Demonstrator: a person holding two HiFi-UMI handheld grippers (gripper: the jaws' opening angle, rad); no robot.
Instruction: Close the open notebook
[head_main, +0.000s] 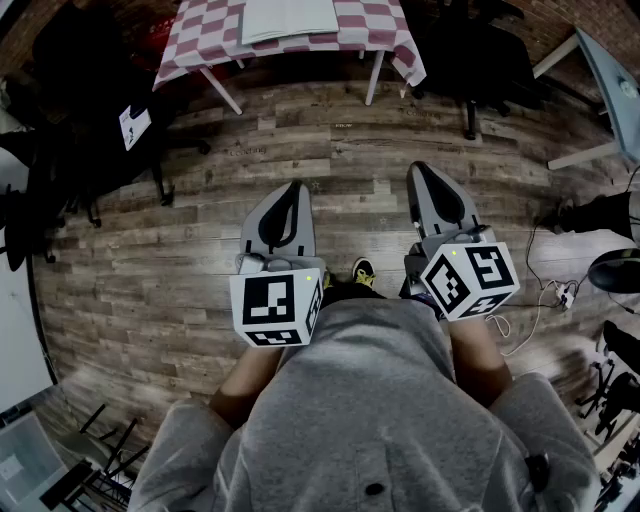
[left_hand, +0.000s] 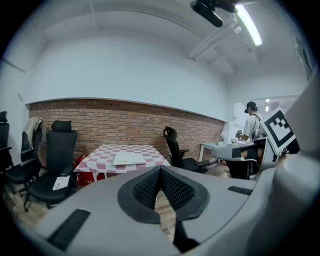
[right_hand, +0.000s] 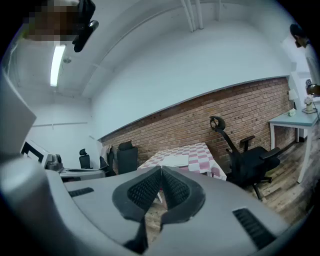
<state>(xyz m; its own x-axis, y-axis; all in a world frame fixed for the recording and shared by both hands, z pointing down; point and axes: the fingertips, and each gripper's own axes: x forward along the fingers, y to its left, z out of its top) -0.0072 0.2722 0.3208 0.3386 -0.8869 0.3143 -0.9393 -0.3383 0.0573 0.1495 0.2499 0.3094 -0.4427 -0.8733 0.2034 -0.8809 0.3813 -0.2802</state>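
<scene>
The open notebook (head_main: 290, 18) lies flat on the checked cloth of the counter (head_main: 205, 40), across the wooden floor (head_main: 330, 150) and well apart from both tools. The left tool (head_main: 294, 192) and the right tool (head_main: 420, 172) each have their jaws pressed together on nothing. The notebook looks thin and light, probably with floppy pages and a cover only a little stiffer, so it may slide on the cloth if pushed sideways. The likeliest hold is the outer edge of one half, lifted and folded over the spine while the other tool steadies the remaining half.
</scene>
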